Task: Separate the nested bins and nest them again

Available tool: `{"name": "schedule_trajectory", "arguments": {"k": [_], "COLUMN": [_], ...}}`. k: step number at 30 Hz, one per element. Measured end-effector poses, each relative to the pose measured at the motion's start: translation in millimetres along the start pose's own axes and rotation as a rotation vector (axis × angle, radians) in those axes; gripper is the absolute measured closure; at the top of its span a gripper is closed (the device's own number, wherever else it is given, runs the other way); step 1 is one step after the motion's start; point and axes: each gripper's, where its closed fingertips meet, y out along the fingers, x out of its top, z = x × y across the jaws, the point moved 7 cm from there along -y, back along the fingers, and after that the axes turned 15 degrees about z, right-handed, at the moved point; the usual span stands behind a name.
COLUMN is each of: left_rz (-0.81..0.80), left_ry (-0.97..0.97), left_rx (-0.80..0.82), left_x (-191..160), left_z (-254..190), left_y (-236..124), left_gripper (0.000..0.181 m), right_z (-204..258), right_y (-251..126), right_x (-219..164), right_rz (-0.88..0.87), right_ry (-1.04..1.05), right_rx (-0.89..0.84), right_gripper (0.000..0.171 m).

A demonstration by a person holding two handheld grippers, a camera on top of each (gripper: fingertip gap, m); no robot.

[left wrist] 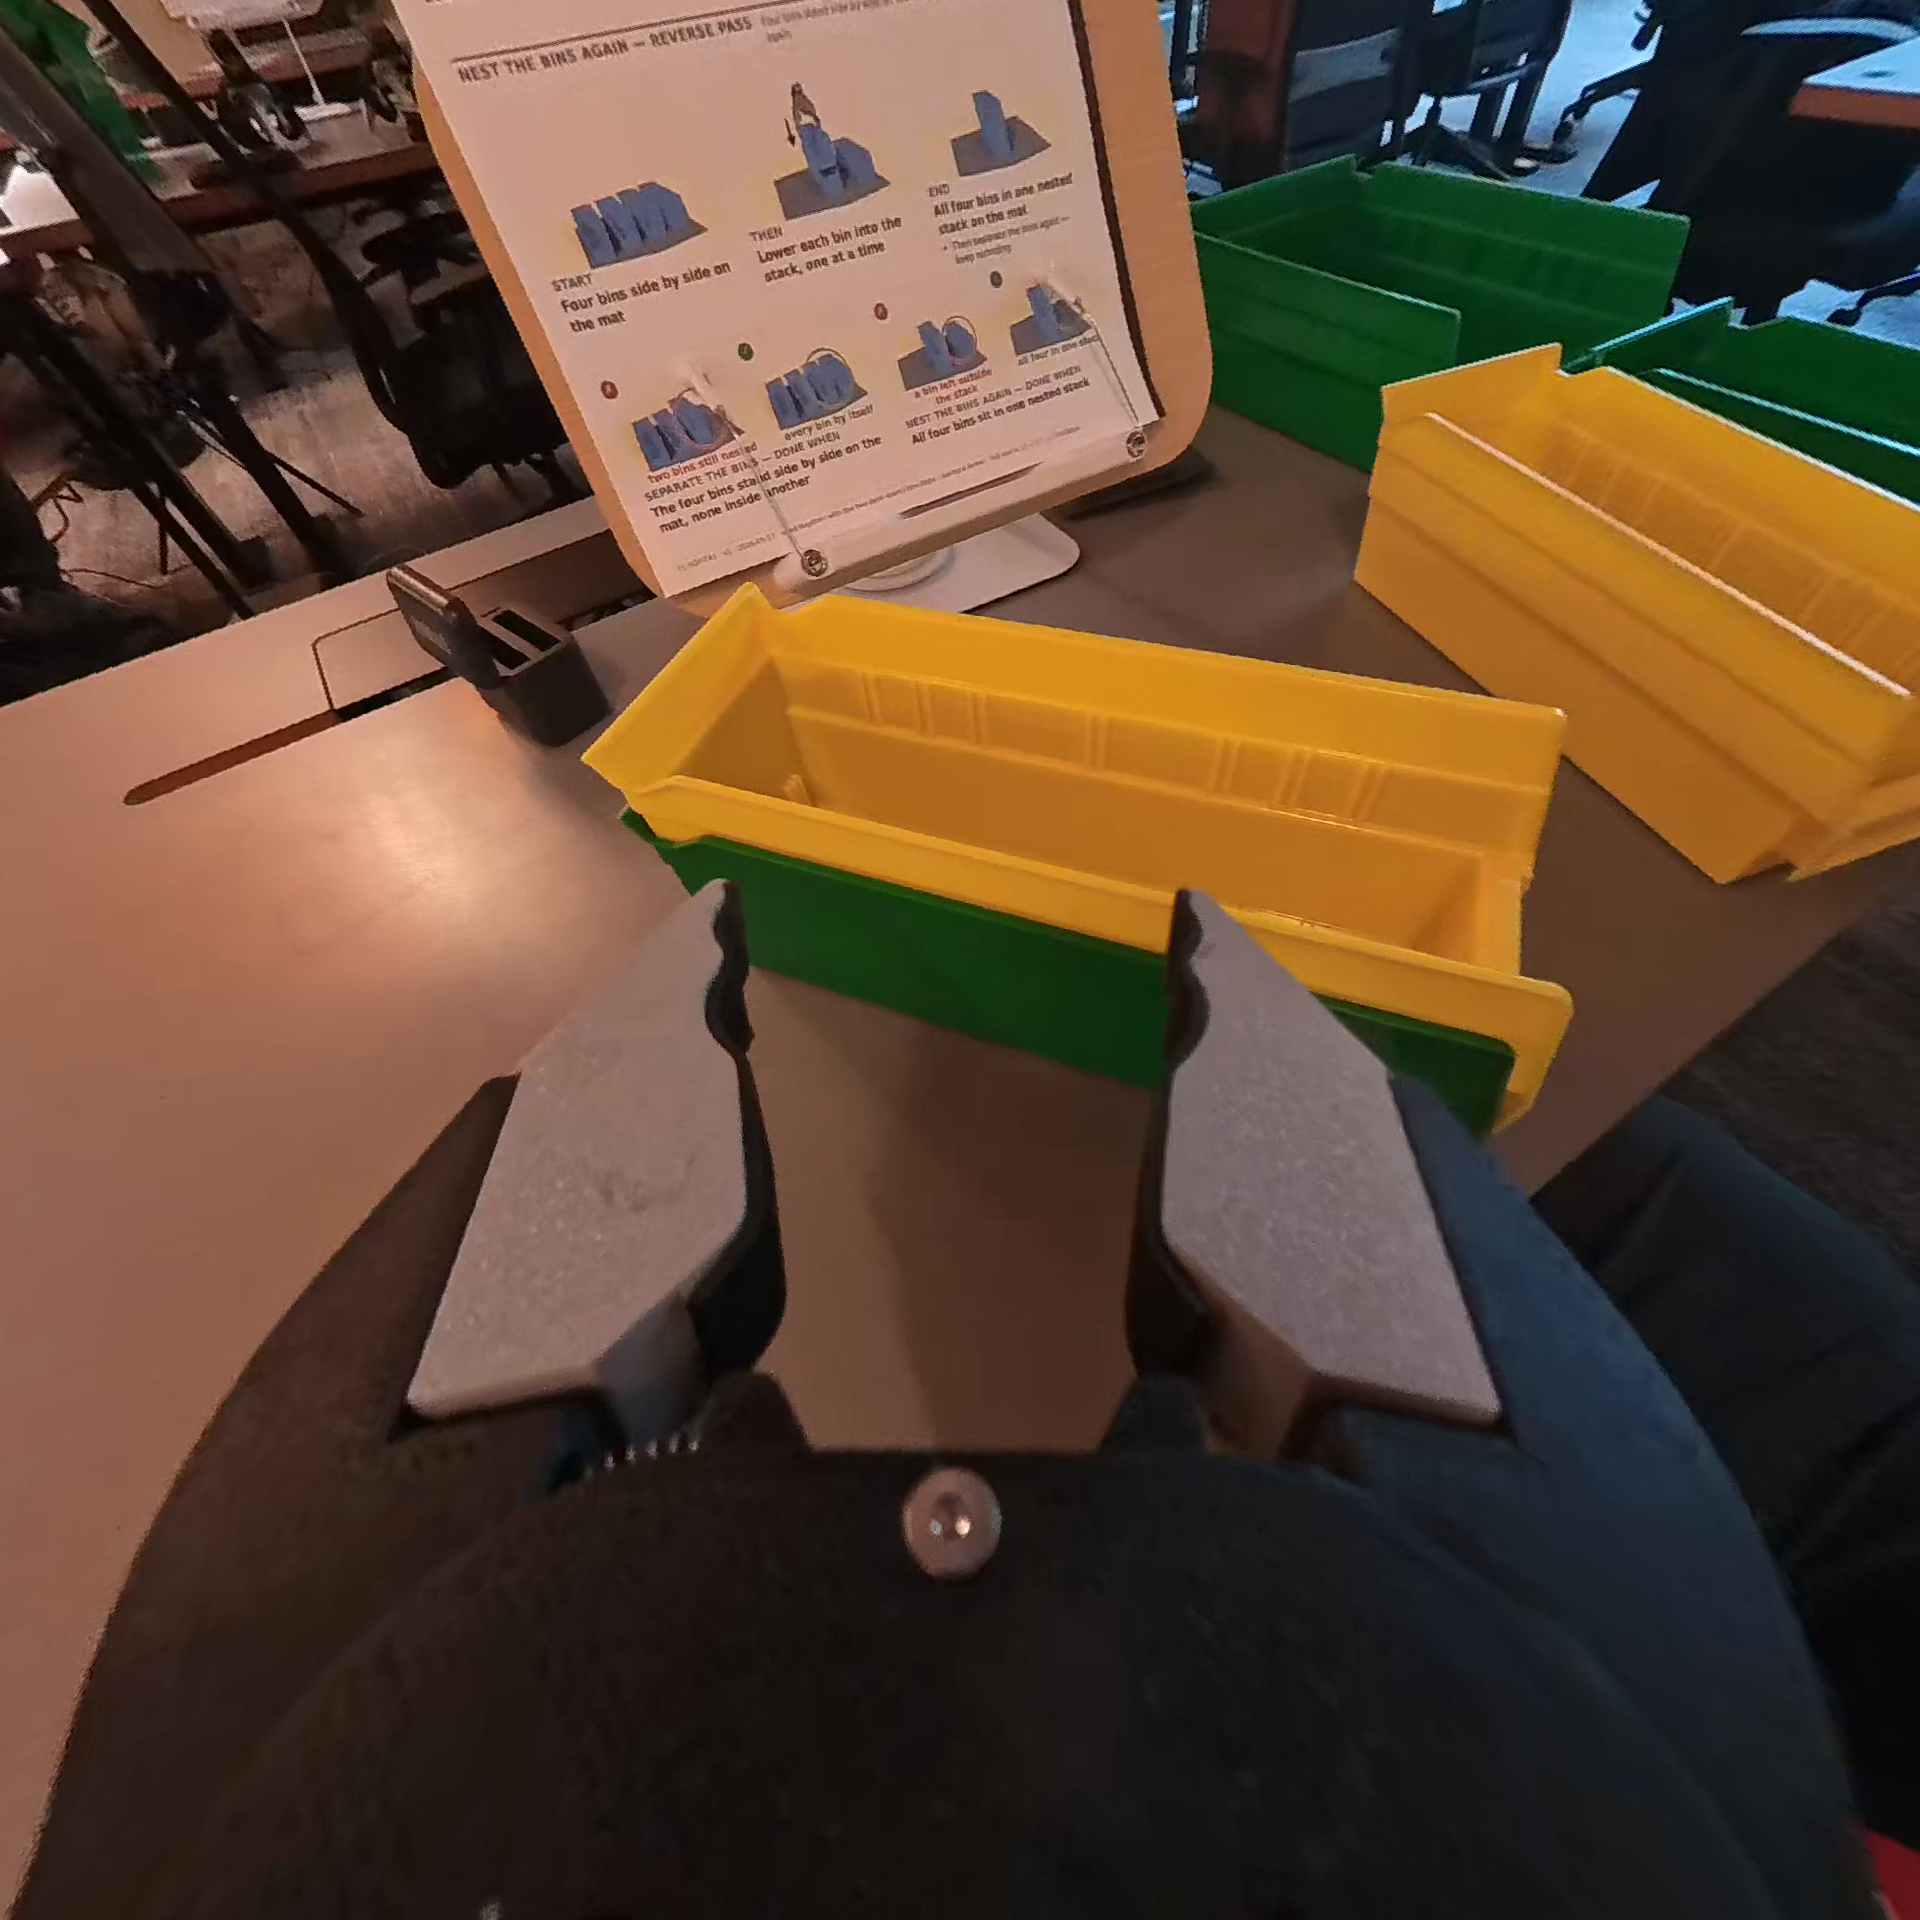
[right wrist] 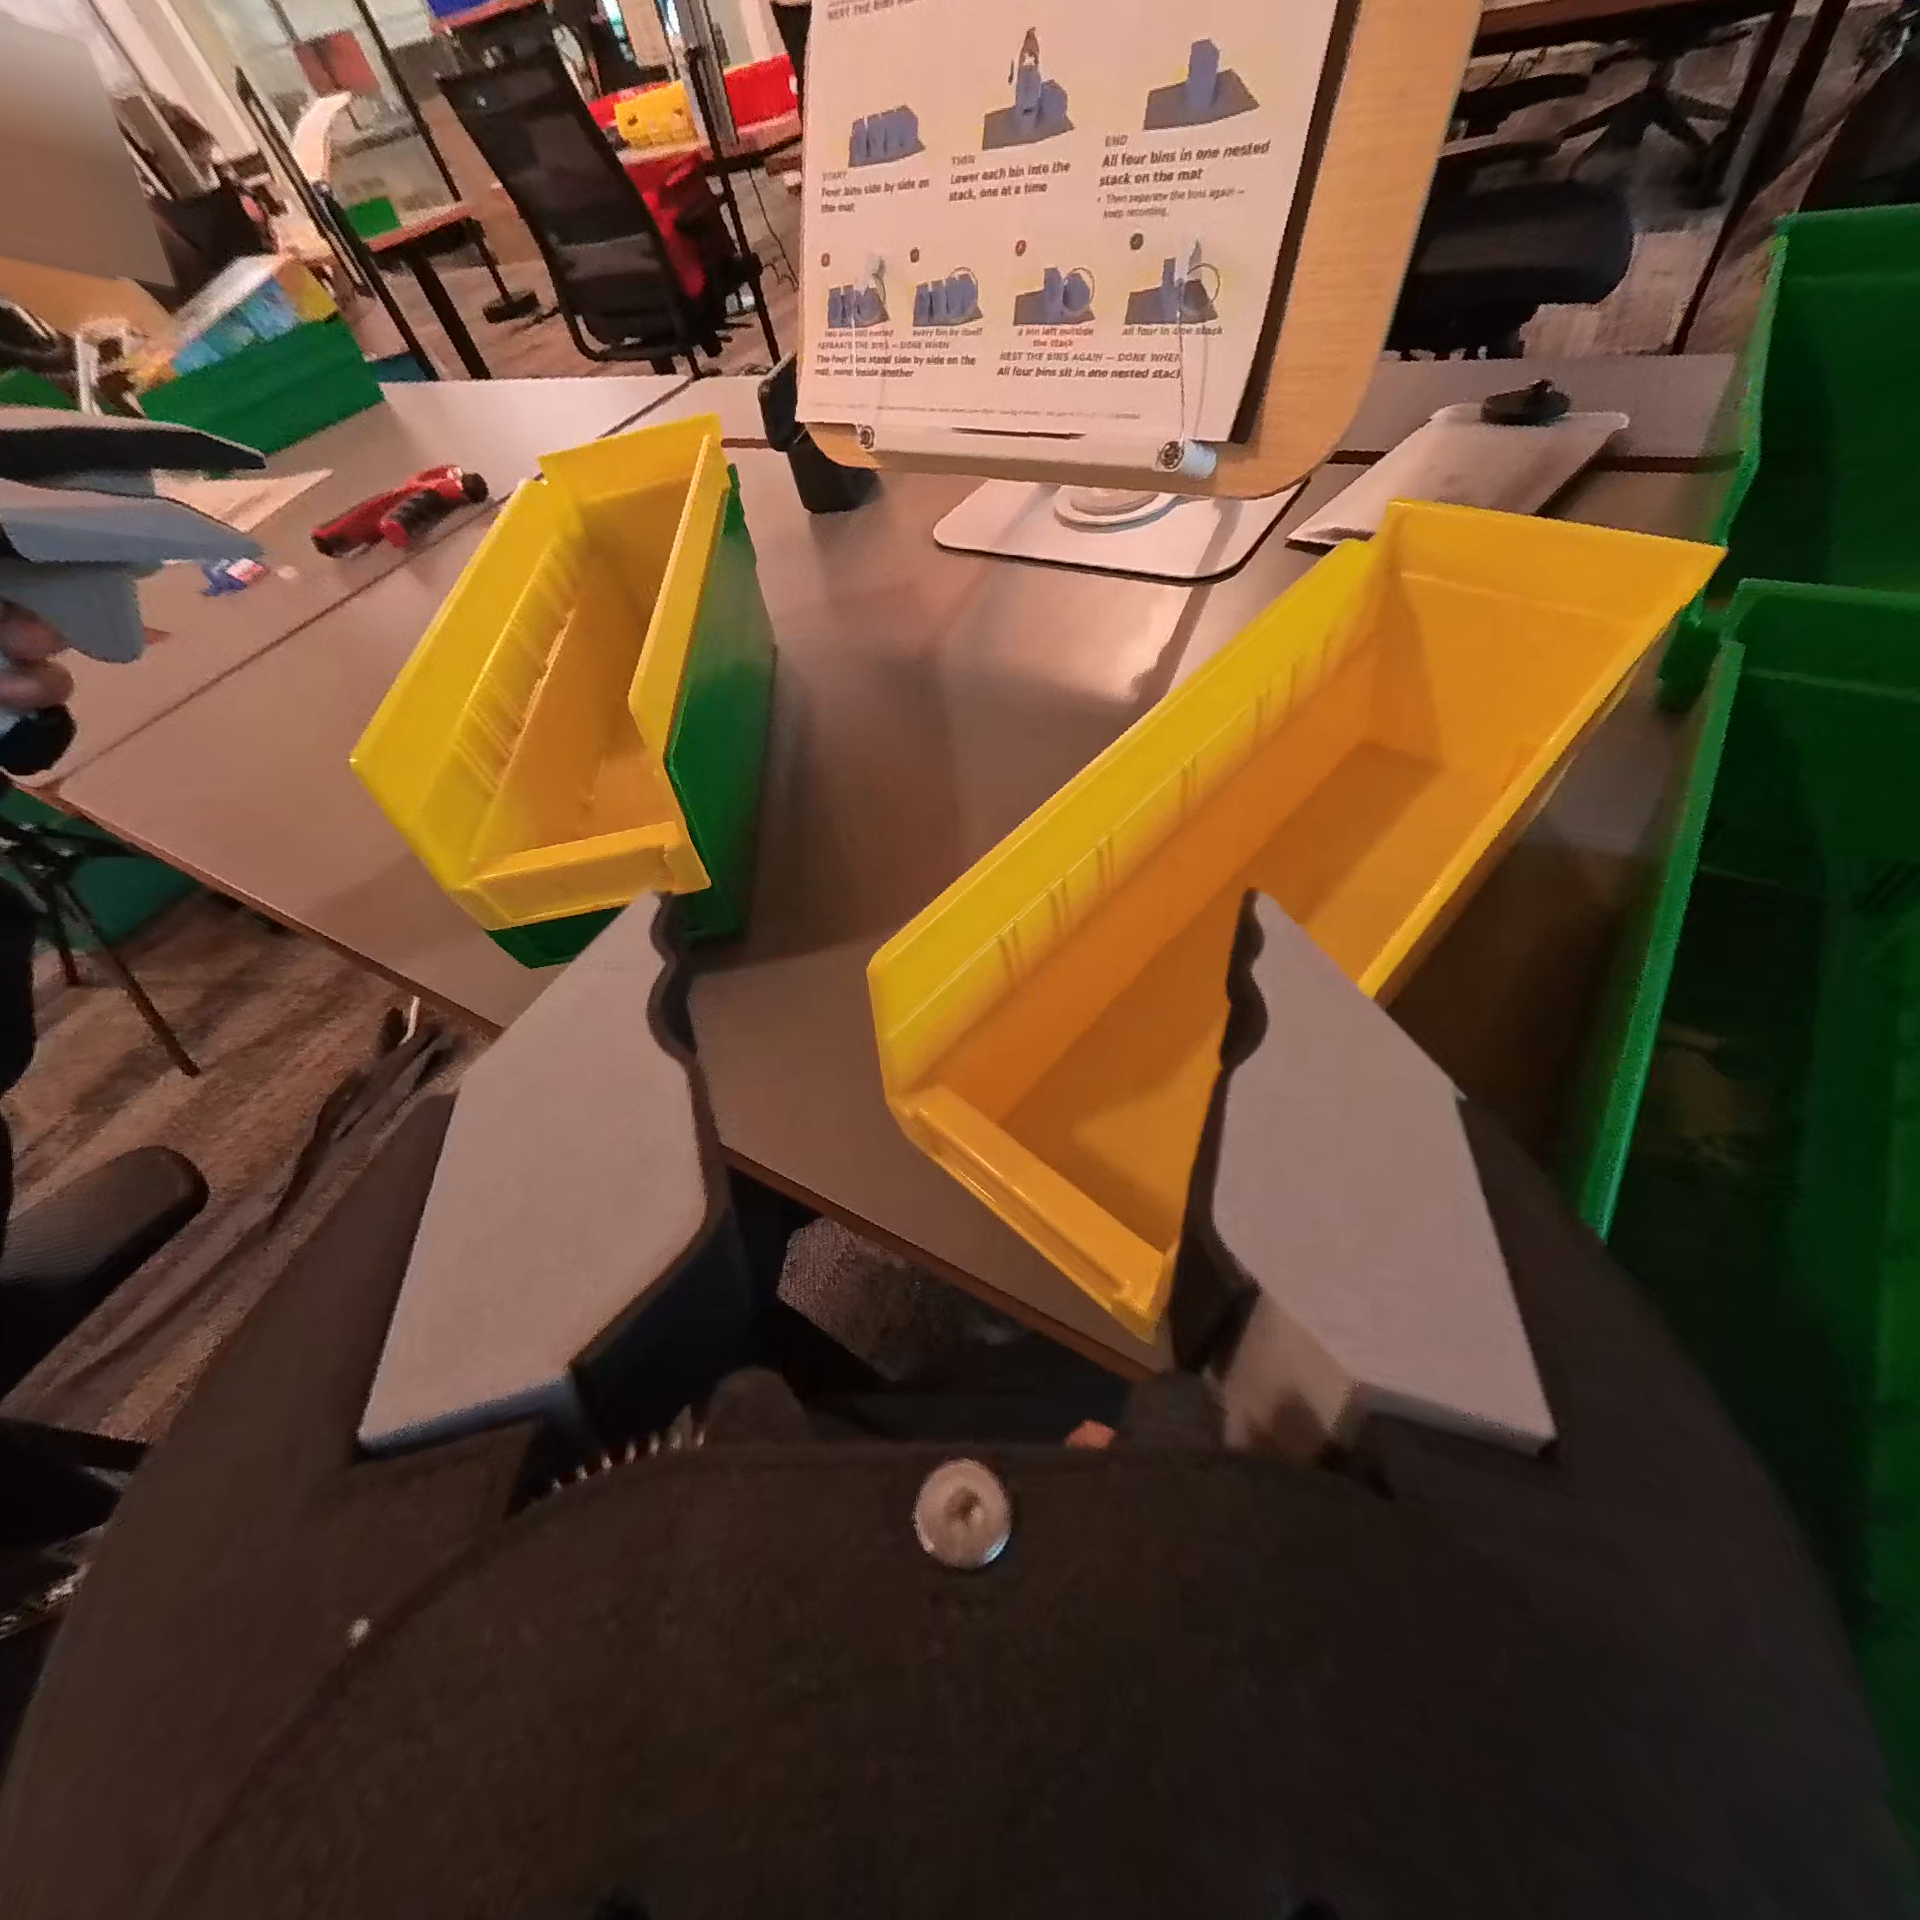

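The left gripper (left wrist: 956, 977) is held with jaws apart and empty, just short of a yellow bin (left wrist: 1091, 790) nested in a green bin (left wrist: 935, 961) on the bench (left wrist: 260, 935). The right gripper (right wrist: 951, 997) is likewise spread, its right jaw over the near end of a lone yellow bin (right wrist: 1143, 914). Beyond, green bins (right wrist: 1829, 727) and an instruction sheet (right wrist: 1039, 208) are seen.

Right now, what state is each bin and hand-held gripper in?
Left hand-held gripper: open, empty, just short of the nested pair.
Right hand-held gripper: open, empty, one finger over the single bin.
Yellow bin: nested inside green bin.
Single yellow bin: alone, upright, empty.
Green bins at the right: apart, nesting unclear.
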Motion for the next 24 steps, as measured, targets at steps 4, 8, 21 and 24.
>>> {"name": "schedule_trajectory", "arguments": {"k": [4,8,21,24], "left_rz": [0.008,0.023,0.199,0.192], "left_ry": [0.014,0.04,0.291,0.315], "left_rx": [0.0,-0.001,0.071,0.015], "left_x": [-1,-2,-26,-27], "left_z": [0,-4,-5,-12], "left_y": [2,5,36,45], "left_gripper": [0.11,0.11,0.142,0.142], "right_z": [-7,-12,75,93], "right_y": [4,3,33,58], "right_x": [0,2,21,43], "right_rz": [0.001,-0.022,-0.019,0.023], "right_ry": [0.017,0.023,-0.06,-0.076], "right_rx": [-0.103,-0.199,0.204,0.208], "right_gripper": [0.066,0.068,0.055,0.045]}}
